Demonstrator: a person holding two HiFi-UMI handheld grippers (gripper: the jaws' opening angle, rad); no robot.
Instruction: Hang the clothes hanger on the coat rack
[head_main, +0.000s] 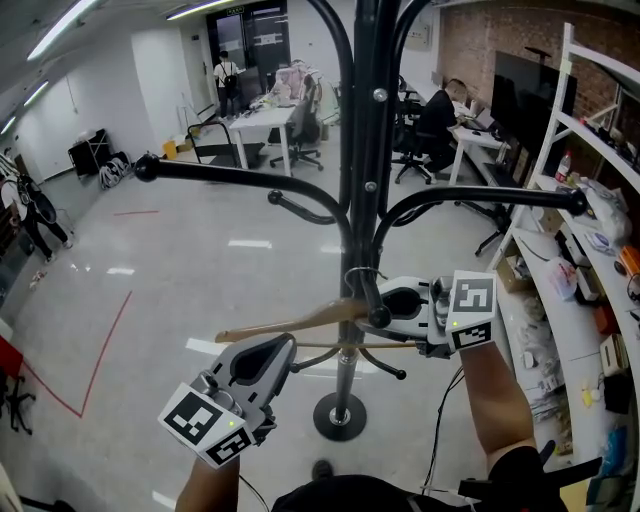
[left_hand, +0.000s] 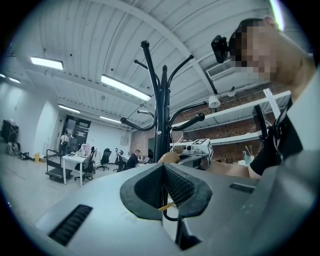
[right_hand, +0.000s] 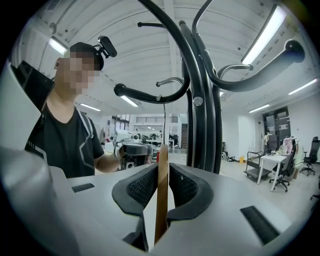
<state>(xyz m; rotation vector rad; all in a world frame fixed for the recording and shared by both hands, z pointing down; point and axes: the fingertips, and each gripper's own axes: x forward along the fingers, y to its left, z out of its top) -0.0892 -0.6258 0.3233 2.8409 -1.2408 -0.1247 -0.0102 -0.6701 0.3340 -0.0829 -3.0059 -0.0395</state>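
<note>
A black coat rack stands straight ahead, its curved arms spreading left and right. A wooden clothes hanger lies across the pole at mid height. Its metal hook sits close against the pole by a short peg; I cannot tell if it rests on it. My right gripper is shut on the hanger's wooden arm, which stands edge-on between the pads. My left gripper is shut on the hanger's thin lower bar. The rack rises just beyond the left jaws.
The rack's round base sits on the glossy floor near my feet. White shelves with clutter run along the right. Desks, office chairs and several people are farther back. Red tape marks the floor at the left.
</note>
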